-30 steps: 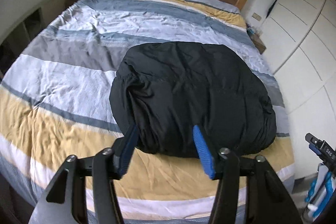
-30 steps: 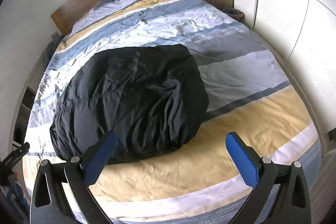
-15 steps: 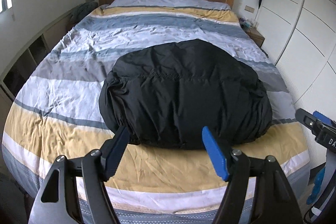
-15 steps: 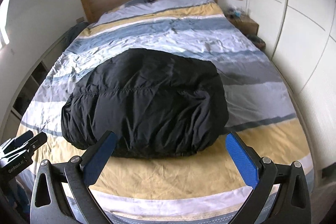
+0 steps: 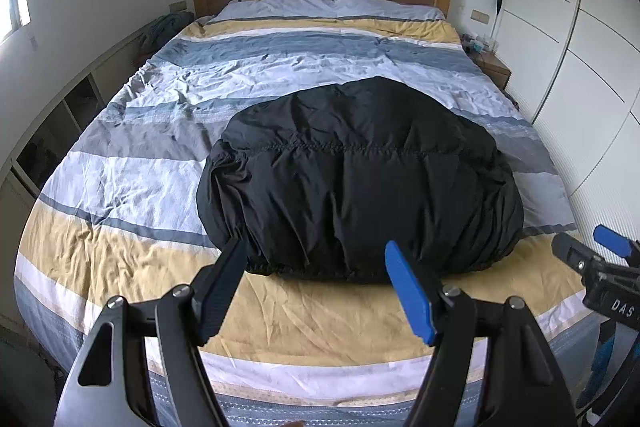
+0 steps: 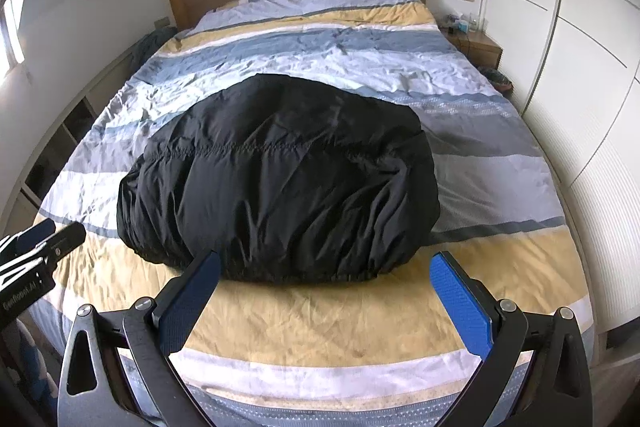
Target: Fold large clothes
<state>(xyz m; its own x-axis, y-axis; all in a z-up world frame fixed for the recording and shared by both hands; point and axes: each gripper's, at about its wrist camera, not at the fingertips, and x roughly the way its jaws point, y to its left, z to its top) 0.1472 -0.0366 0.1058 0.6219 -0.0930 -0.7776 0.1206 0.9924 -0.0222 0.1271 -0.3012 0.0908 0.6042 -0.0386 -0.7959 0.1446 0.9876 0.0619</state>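
Black puffer jacket (image 5: 360,179) lies bundled on bed (image 5: 120,267); we judge folding done. Left gripper (image 5: 316,267), right gripper (image 6: 326,269) both released, empty; next, retreat.

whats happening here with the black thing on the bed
A person holds a gripper in each hand at the foot of the bed. A black puffy jacket lies bundled on the striped duvet, looking already folded into a compact mound. The left gripper and right gripper both stand open, empty and clear of the jacket, pointing down towards its near edge. Nothing is being held right now.
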